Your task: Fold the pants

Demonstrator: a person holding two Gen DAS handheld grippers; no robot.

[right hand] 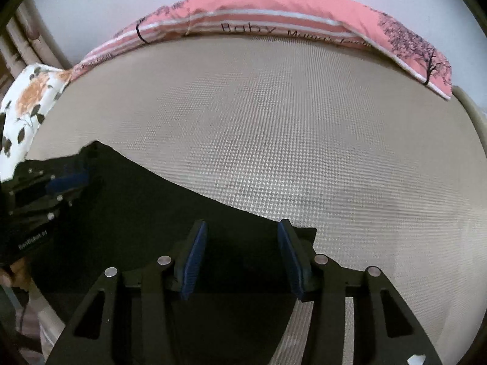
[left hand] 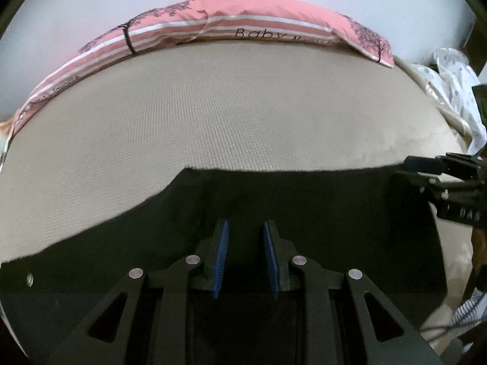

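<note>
The black pants (left hand: 304, 206) lie flat on a beige woven mat (left hand: 213, 115). In the left wrist view my left gripper (left hand: 245, 228) hovers just over the cloth with its blue pads apart and nothing between them. My right gripper (left hand: 426, 164) shows at the pants' far right corner. In the right wrist view the pants (right hand: 137, 206) fill the lower left, and my right gripper (right hand: 242, 228) is open over their right edge, holding nothing. My left gripper (right hand: 70, 179) shows at the left, over the pants' far corner.
A pink striped pillow (left hand: 258, 21) marked "Baby" lies along the mat's far edge. A floral cloth (right hand: 27, 100) sits at the left end of the mat, and a spotted white cloth (left hand: 456, 91) at the right end. The beige mat (right hand: 304, 137) stretches beyond the pants.
</note>
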